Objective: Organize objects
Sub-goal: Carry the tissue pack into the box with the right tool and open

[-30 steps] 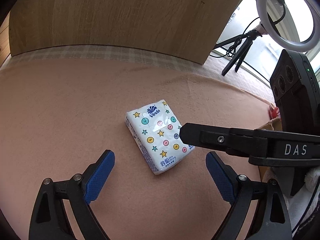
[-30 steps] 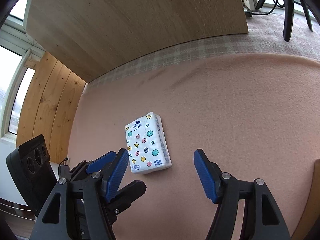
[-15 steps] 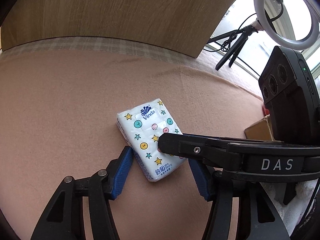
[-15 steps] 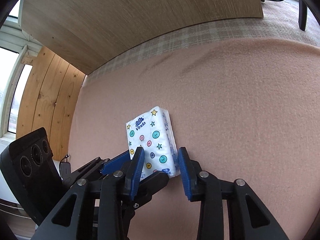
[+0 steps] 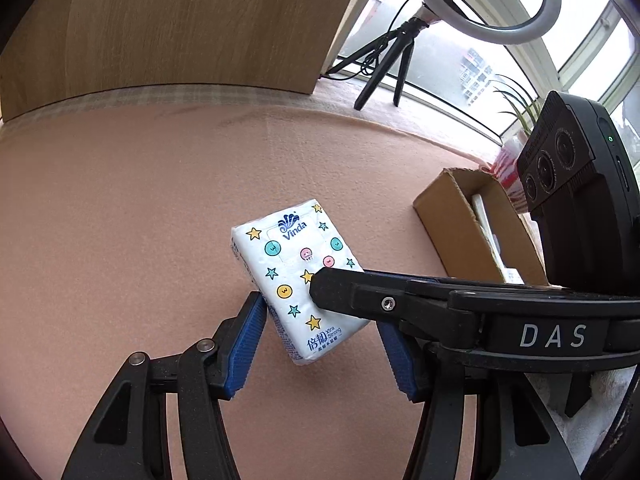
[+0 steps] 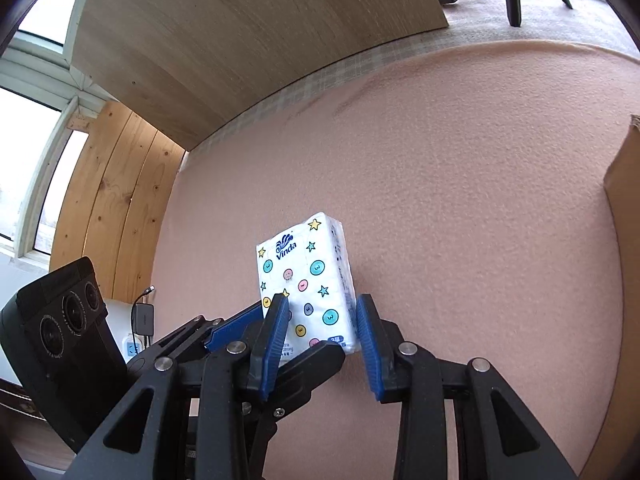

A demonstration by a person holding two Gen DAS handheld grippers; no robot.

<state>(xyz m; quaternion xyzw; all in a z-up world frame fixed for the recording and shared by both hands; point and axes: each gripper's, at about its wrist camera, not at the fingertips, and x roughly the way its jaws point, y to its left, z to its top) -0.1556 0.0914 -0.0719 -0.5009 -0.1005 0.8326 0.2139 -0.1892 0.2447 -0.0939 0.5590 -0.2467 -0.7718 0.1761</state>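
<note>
- Left claw point(image 5: 320, 336): a second ago its blue pads stood wide either side of the tissue pack point(image 5: 298, 276); now they are clamped across the pack's near end, the left pad against its long side, the right pad half hidden behind the other tool.
- Tissue pack: earlier flat on the pink blanket point(image 5: 120, 220); now tilted, with its far end seemingly raised. Whether it is fully clear of the blanket cannot be told.
- Right claw point(image 6: 322, 338): earlier open and short of the pack point(image 6: 308, 284); now closed on its near end, one pad on each long side.
- Cardboard box point(image 5: 472, 224): newly in view to the right, open-topped, something pale inside.
- Judgement: the grasp is made; carrying the pack to the box looks like the remaining step.
</note>
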